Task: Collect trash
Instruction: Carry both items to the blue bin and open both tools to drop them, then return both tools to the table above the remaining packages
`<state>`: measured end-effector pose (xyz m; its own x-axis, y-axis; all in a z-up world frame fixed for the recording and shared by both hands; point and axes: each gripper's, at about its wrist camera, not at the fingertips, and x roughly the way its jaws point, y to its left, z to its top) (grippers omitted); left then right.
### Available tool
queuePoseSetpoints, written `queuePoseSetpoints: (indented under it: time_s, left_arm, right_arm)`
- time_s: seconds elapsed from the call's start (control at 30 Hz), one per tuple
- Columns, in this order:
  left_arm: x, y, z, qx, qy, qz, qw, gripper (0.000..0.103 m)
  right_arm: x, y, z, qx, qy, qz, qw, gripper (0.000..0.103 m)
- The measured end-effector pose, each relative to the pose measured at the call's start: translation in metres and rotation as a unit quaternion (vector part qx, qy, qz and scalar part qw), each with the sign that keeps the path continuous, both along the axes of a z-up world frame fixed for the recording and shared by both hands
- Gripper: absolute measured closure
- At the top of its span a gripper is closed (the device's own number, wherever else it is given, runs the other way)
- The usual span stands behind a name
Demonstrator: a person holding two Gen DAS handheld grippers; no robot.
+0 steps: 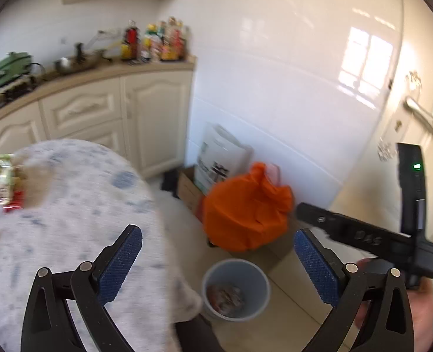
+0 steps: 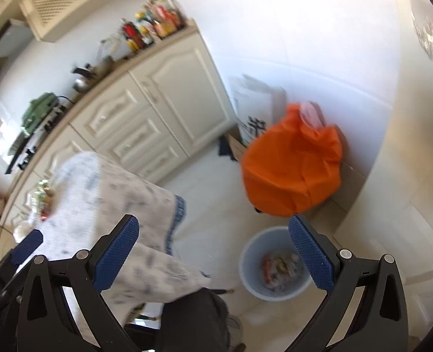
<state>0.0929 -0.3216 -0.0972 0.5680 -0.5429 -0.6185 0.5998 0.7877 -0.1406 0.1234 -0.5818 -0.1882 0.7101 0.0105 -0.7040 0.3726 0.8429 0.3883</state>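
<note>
On the floor below both tools we found a pale blue bin (image 1: 235, 289), standing upright beside the draped edge of the worktop (image 1: 69, 205). Crumpled trash (image 1: 225, 296) lay in the bottom of the bin. Behind the bin, against the white tiled wall, sat an orange bag (image 1: 247, 211), with a cardboard box (image 1: 188, 187) and a white printed sack (image 1: 222, 155) just beside it.

We saw the left tool (image 1: 217, 261) with its jaws spread wide and nothing between the blue pads (image 1: 122, 264). We saw the right tool (image 2: 213, 252) likewise spread wide and empty, its pads framing the bin from above. Both tools pointed downward.

At the far left of the worktop, well apart from the bin, lay a blurred cluster of wrappers (image 1: 6, 176). We could not tell the individual items.
</note>
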Motion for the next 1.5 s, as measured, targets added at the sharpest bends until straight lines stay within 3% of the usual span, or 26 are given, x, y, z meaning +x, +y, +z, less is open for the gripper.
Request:
queuePoseSetpoints:
  time_s: [0.3, 0.6, 1.1, 1.23, 1.5]
  left_arm:
    - [-0.013, 0.097, 0.024, -0.021, -0.046, 0.106, 0.993, 0.001]
    - [-0.014, 0.178, 0.043, -0.03, -0.082, 0.194, 0.9772, 0.001]
    - [-0.037, 0.251, 0.052, -0.018, -0.133, 0.288, 0.9482, 0.001]
    - [-0.039, 0.269, 0.044, -0.013, -0.128, 0.307, 0.9428, 0.001]
    - [-0.046, 0.299, 0.04, -0.001, -0.1, 0.333, 0.9377, 0.001]
  right_arm:
    - [0.016, 0.08, 0.054, -0.035, -0.054, 0.076, 0.995, 0.0]
    - [0.038, 0.173, 0.086, -0.095, -0.09, 0.159, 0.979, 0.0]
    - [0.048, 0.285, 0.12, -0.169, -0.14, 0.241, 0.945, 0.0]
    - [0.05, 0.306, 0.12, -0.179, -0.146, 0.262, 0.937, 0.0]
    - [0.062, 0.332, 0.118, -0.172, -0.138, 0.285, 0.933, 0.0]
